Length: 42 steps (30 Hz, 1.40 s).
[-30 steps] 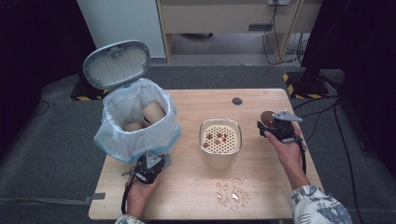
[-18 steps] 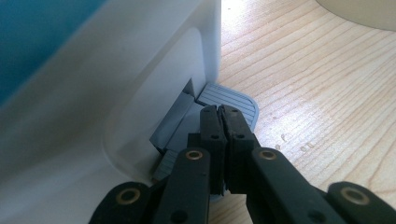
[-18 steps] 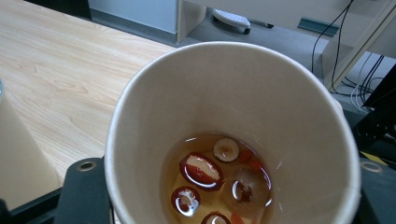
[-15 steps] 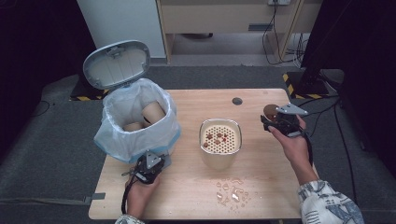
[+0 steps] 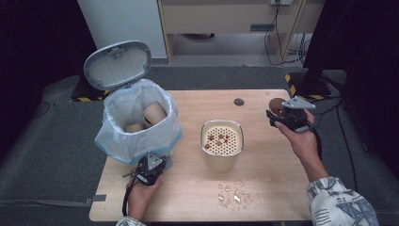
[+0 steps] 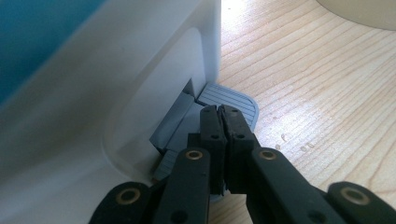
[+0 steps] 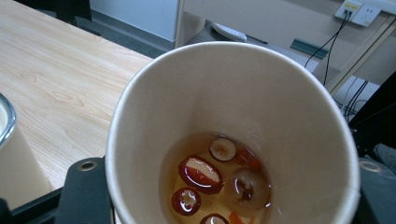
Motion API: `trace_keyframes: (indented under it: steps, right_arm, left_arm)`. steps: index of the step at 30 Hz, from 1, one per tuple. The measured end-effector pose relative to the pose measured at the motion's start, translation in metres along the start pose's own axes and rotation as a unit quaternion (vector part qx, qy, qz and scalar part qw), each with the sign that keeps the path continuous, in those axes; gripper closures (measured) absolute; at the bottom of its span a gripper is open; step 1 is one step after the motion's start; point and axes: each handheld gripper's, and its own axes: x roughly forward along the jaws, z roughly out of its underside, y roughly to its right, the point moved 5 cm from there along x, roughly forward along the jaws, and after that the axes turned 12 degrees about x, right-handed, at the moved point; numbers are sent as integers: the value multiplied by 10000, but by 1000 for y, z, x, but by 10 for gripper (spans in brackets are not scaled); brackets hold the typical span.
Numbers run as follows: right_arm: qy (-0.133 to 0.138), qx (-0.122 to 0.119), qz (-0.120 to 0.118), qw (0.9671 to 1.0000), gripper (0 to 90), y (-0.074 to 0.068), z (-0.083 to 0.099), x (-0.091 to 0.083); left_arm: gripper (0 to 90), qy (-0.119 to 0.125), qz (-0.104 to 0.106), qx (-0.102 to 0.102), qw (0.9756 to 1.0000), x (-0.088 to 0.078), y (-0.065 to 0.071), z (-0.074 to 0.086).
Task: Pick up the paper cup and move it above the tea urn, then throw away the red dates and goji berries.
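Pressing the bin's grey pedal (image 6: 229,100) at lower left, the left tool (image 5: 149,168) is clenched with nothing between its tips, so the lid (image 5: 117,64) stands open. At right, the right tool (image 5: 281,113) grasps a paper cup (image 7: 233,135) of tea dregs above the counter (image 5: 263,188). Next, probably, comes tipping it over the strainer (image 5: 222,140) at centre.

Black gripper (image 6: 223,140) jaws; seemingly blue-patterned sleeve (image 5: 341,202).

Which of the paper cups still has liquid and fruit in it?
The paper cup held in the right gripper; the two cups in the bin are discarded.
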Motion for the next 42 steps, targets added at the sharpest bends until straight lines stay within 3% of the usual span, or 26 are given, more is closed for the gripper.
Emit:
trace_keyframes:
  steps: [16,37,42]
  right_arm:
    - [96,-320,-34,9994,328,-1,-28,-12]
    - [156,-402,-18,9991,328,-1,-50,-16]
    - [189,-529,-47,9984,328,-5,-59,-17]
  left_arm:
    - [874,-1,-3,4,10000,0,0,0]
    - [874,-8,-15,17,10000,0,0,0]
    - [874,-8,-15,16,10000,0,0,0]
